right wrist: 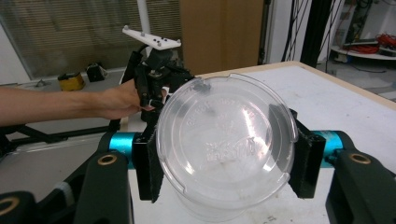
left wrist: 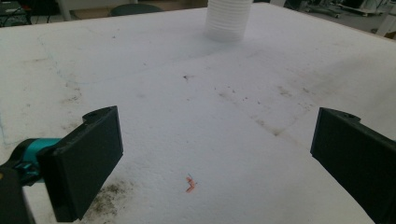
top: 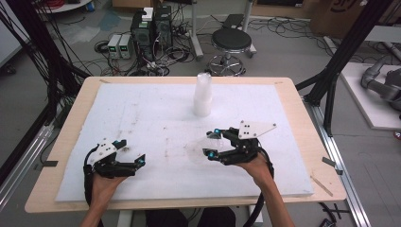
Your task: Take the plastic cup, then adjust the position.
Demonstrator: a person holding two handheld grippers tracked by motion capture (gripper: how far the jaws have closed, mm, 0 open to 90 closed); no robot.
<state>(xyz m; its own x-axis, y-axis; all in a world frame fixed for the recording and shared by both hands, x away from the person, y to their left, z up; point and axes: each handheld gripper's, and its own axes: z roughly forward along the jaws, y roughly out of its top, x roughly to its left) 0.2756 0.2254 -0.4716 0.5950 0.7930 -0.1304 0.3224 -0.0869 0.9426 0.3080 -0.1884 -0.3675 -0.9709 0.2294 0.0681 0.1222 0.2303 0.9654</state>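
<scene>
A clear plastic cup point(right wrist: 226, 147) is clamped by its sides between the black pads of my right gripper point(right wrist: 226, 161), its round embossed end facing the camera. From above, that gripper point(top: 211, 143) hovers low over the white foam right of centre, and the cup point(top: 199, 151) looks faint between its fingertips. A stack of white cups point(top: 203, 94) stands upright at the back middle, also seen as the stack point(left wrist: 229, 18) in the left gripper view. My left gripper point(top: 132, 151) rests at the front left, its jaws wide apart with nothing between them point(left wrist: 215, 158).
A stained white foam sheet point(top: 142, 113) covers the wooden table point(top: 71, 123). A small red scrap point(left wrist: 190, 184) lies on the foam near the left gripper. Behind the table stand a black stool point(top: 231, 41) and computer boxes with cables point(top: 151, 33).
</scene>
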